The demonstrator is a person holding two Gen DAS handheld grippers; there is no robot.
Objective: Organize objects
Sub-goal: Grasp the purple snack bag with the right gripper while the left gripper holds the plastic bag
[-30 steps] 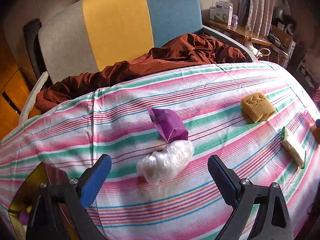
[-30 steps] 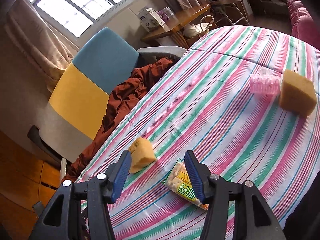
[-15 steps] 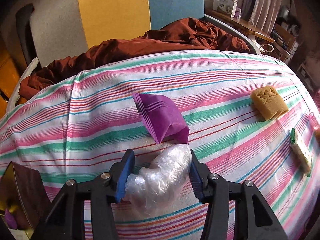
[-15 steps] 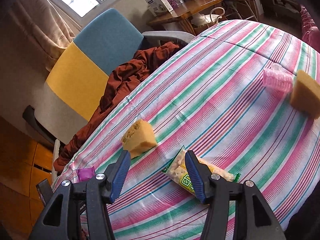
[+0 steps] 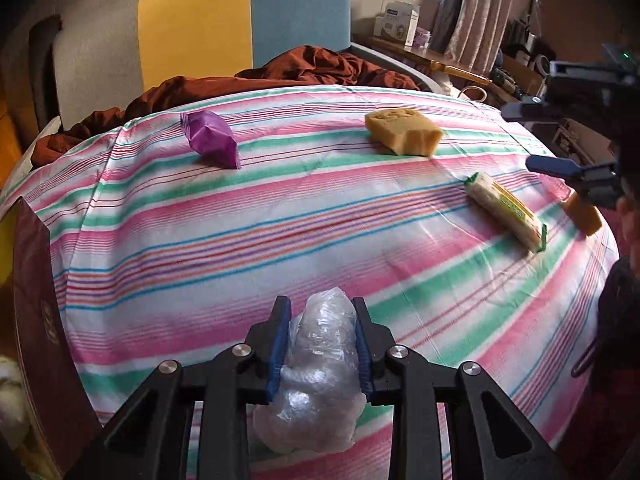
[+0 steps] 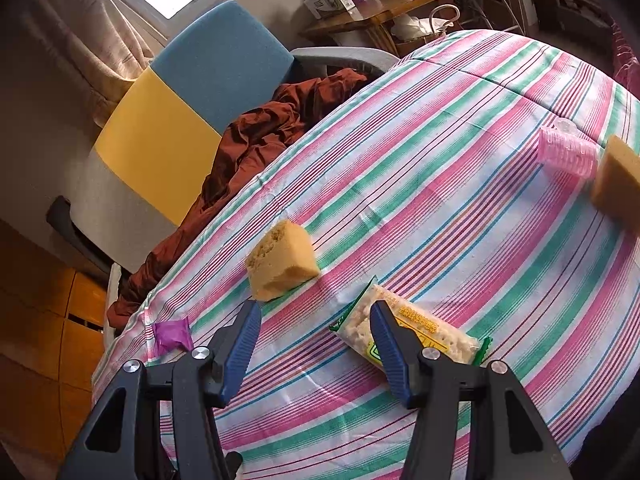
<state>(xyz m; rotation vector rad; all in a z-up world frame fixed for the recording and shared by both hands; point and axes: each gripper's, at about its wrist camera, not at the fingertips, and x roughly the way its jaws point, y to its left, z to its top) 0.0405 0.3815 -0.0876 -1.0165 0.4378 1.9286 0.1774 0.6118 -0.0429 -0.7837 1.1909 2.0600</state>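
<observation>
My left gripper (image 5: 320,308) is shut on a crumpled clear plastic bag (image 5: 316,380), held above the near edge of the striped tablecloth (image 5: 280,240). Farther back lie a purple packet (image 5: 210,144), a yellow sponge (image 5: 402,132) and a long snack pack (image 5: 506,210). My right gripper (image 6: 315,312) is open over the cloth. The snack pack (image 6: 416,332) lies by its right finger, with the green end showing just inside it. The sponge (image 6: 282,258) sits just beyond its left finger. The right gripper's blue finger (image 5: 560,166) shows at the right edge of the left wrist view.
A second sponge (image 6: 618,184) and a pink hair roller (image 6: 566,152) lie at the table's right side. A dark red box (image 5: 36,320) stands at the near left. Behind the table, a chair (image 5: 200,32) holds rust-coloured cloth (image 5: 320,66).
The left jaws closed on the plastic bag and carried it back toward the near edge, away from the purple packet. The right gripper came slightly closer to the snack pack.
</observation>
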